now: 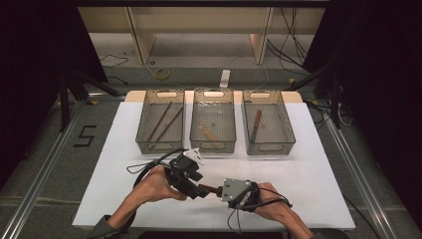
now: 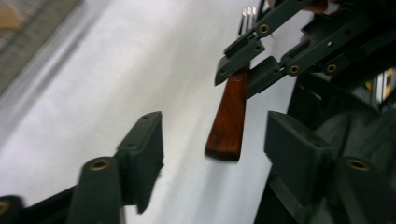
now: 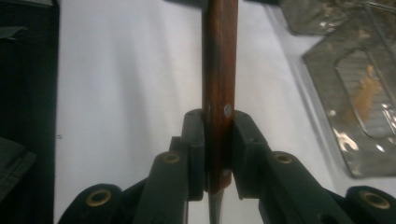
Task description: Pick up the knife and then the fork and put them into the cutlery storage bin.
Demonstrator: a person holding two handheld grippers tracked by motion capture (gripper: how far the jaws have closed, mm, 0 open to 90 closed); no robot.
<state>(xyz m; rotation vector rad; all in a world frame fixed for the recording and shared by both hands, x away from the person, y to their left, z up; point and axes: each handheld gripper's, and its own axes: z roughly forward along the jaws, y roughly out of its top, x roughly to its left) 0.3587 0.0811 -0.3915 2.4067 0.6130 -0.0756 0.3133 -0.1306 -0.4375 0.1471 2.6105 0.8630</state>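
A fork with a reddish-brown wooden handle (image 1: 210,189) hangs level above the white table top (image 1: 308,174), near the front edge between my two hands. My right gripper (image 1: 219,191) is shut on it. In the right gripper view its pads (image 3: 196,140) press both sides of the handle (image 3: 219,56) near a rivet. In the left gripper view the handle's free end (image 2: 231,116) lies between the spread jaws of my left gripper (image 2: 219,154) without touching either pad. Farther off in that view the right gripper (image 2: 243,70) clamps the handle, and metal tines (image 2: 248,16) stick out beyond it.
Three clear baskets stand in a row at the back of the table. The left basket (image 1: 159,147) holds long brown sticks, the middle basket (image 1: 214,147) a light utensil, the right basket (image 1: 271,148) a wooden-handled knife. Cables trail from both grippers.
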